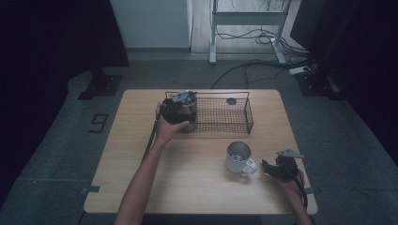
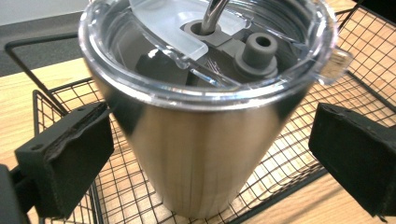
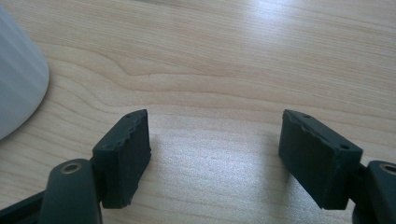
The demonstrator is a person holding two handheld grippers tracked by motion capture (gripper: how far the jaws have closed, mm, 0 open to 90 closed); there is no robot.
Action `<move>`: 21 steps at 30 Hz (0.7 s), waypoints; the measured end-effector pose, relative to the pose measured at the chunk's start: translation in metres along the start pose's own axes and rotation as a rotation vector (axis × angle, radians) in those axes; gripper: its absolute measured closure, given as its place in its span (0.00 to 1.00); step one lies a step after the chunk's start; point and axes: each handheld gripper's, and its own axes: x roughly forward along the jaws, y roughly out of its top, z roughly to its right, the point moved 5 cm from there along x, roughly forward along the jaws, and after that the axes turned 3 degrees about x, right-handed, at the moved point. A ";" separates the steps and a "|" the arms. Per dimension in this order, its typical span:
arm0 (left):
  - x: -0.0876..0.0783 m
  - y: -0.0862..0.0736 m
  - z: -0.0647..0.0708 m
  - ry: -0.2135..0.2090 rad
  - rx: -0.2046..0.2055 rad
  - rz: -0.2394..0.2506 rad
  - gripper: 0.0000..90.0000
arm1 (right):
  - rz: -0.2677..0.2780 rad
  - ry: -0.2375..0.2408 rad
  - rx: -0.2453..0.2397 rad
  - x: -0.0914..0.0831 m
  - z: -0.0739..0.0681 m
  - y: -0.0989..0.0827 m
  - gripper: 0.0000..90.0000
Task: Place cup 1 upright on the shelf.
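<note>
A steel tumbler [image 2: 205, 154] with a clear lid and a metal straw stands at the left end of a black wire basket [image 1: 225, 115]. My left gripper [image 2: 210, 140] is open, its black pads on either side of the tumbler with a small gap at each side. In the high view the left gripper [image 1: 178, 110] is at the basket's left end. A white mug [image 1: 239, 157] stands on the table at front right. Just right of the mug is my right gripper [image 1: 270, 168]. In its own view the right gripper [image 3: 215, 154] is open over bare wood, with the mug [image 3: 18, 88] at the left edge.
The wooden table [image 1: 197, 187] has free room at the front and the left. A small dark round thing [image 1: 231, 101] lies behind the basket. A metal desk frame and cables [image 1: 248, 33] stand on the floor beyond the table.
</note>
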 end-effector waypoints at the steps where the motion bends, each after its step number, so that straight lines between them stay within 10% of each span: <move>1: -0.001 0.000 0.000 -0.001 -0.001 -0.001 0.00 | 0.000 0.000 0.000 0.000 0.000 0.000 0.28; 21: -0.057 -0.018 0.006 -0.055 0.021 0.086 0.05 | -0.001 0.000 0.000 0.000 0.000 0.000 0.27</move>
